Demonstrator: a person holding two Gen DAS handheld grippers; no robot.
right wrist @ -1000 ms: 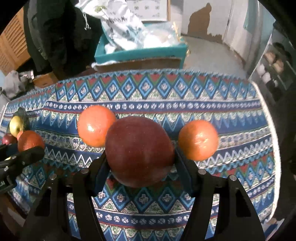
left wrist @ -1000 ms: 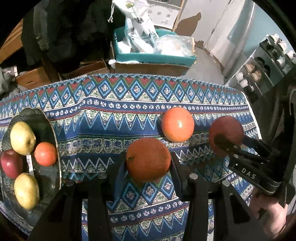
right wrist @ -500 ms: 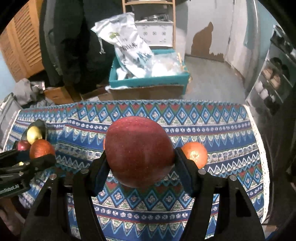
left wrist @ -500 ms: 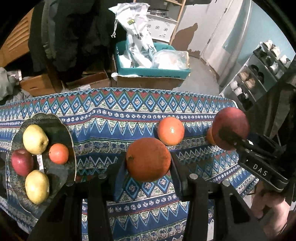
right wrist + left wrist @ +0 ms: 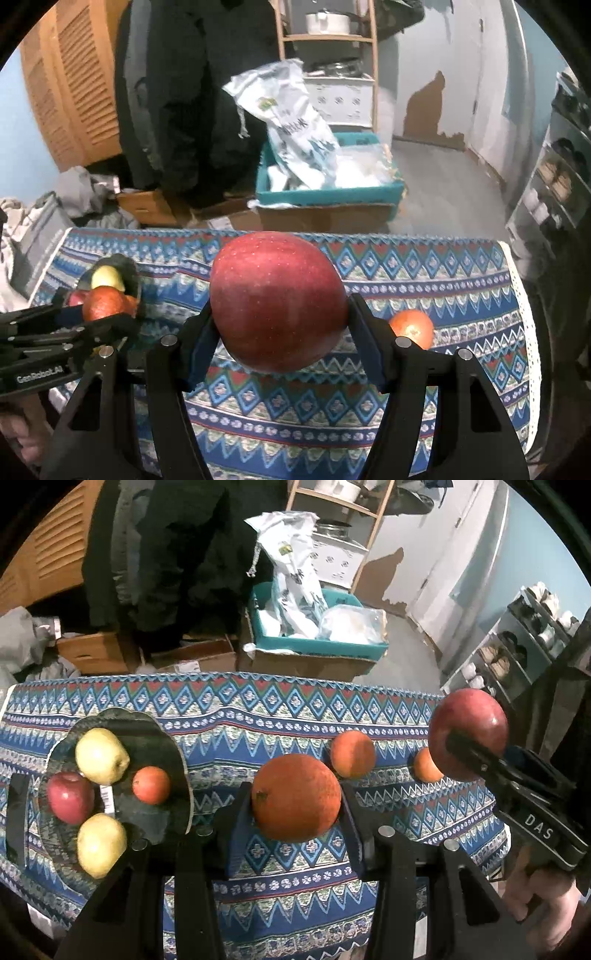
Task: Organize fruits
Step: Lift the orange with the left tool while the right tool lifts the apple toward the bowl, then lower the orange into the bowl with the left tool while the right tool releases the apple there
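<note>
Through the left wrist view, my left gripper point(image 5: 297, 801) is clamped on an orange point(image 5: 296, 796) held above the near cloth point(image 5: 295, 701), with the plate point(image 5: 177, 753) to the left already carrying two pears, an apple and a small orange, and two more oranges lying far right on the cloth. Through the right wrist view, my right gripper point(image 5: 279, 314) is clamped on a red apple point(image 5: 277, 307), also lifted clear. I'd bring the orange over the plate's bare near-right patch, lower it until it rests, and release only then, so it cannot roll into the others.
</note>
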